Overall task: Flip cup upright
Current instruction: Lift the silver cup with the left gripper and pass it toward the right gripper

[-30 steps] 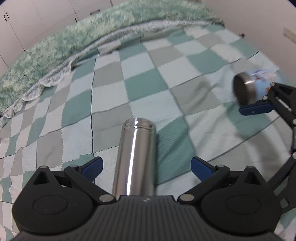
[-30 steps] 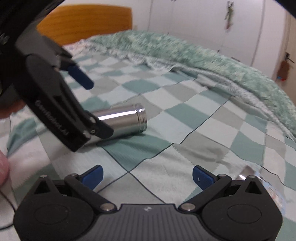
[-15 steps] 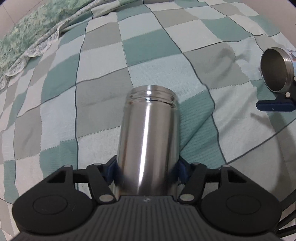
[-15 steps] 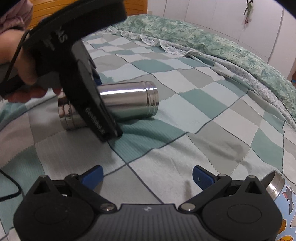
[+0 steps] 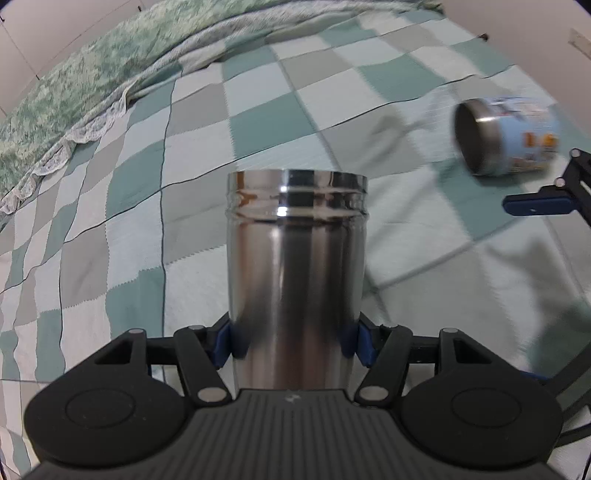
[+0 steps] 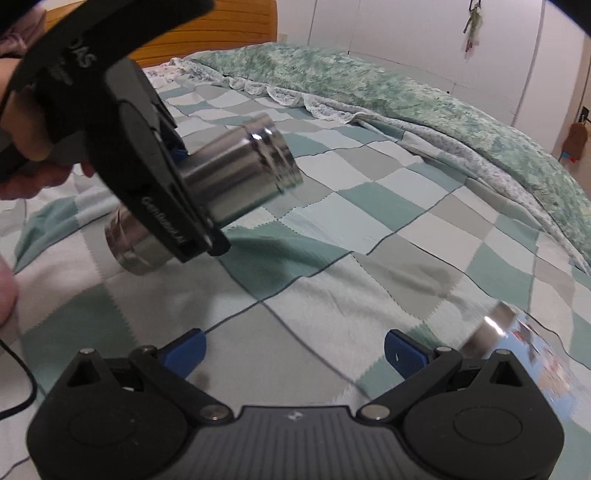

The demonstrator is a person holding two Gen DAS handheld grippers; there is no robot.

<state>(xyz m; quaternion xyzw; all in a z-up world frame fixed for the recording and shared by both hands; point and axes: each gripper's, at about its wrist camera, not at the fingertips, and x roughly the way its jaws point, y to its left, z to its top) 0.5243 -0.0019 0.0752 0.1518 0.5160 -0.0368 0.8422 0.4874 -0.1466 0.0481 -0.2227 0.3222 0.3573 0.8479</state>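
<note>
My left gripper (image 5: 295, 341) is shut on a plain steel cup (image 5: 297, 273), its blue pads against the cup's sides. In the right wrist view the steel cup (image 6: 236, 184) is lifted off the checked quilt, tilted with its threaded mouth up and to the right. A second cup (image 5: 506, 134) with a blue cartoon print lies on its side, steel mouth toward me. My right gripper (image 6: 293, 350) is open and empty just left of that printed cup (image 6: 524, 343), whose mouth end shows beside the right finger.
The green, grey and white checked quilt (image 5: 258, 122) covers the bed. A rumpled green blanket with a lace edge (image 6: 388, 88) lies along the far side. A wooden headboard (image 6: 236, 33) and white wardrobe doors (image 6: 406, 29) stand behind. A black cable (image 6: 22, 384) trails at the left.
My left gripper closed on the steel cup lying on the quilt and lifted it, tilting its mouth upward. The right gripper stayed open beside the printed cup.
</note>
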